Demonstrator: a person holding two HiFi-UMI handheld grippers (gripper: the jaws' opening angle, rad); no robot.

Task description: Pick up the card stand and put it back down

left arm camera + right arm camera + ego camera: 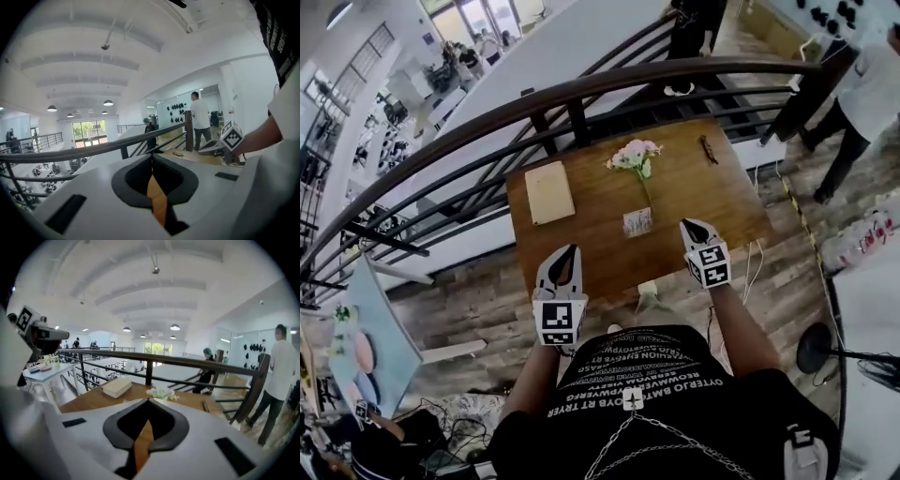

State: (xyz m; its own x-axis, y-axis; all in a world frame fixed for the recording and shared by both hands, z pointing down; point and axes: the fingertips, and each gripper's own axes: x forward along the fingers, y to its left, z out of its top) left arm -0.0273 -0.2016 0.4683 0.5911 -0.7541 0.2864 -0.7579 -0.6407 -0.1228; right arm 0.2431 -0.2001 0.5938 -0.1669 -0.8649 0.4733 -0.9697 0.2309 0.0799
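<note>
Wood-brown tabletop (591,202), rectangular, with a dark railing (581,94) along its far edge. Contents, from far edge to near edge:

1. Glasses (708,148), dark, lying near the far right corner.
2. Flowers (635,155), pink and white, lying midway along the far edge, stem pointing toward the near edge.
3. Book (548,192), cream, closed and flat, toward the left edge.
4. Card stand (637,222), small, at the near end of the flower stem, a little short of the near edge and about midway between the left and right edges. Neither of my grippers touches it.

My left gripper (570,249) is over the near edge, left of the card stand and well apart from it. Its fingers (131,180) meet at the tips, with nothing between them.

My right gripper (691,225) is above the near edge toward the right corner, near the card stand but clear of it. Its fingers (122,425) are also pressed tip to tip, empty.

Two people stand on the plank floor (787,300) past the far right corner.
</note>
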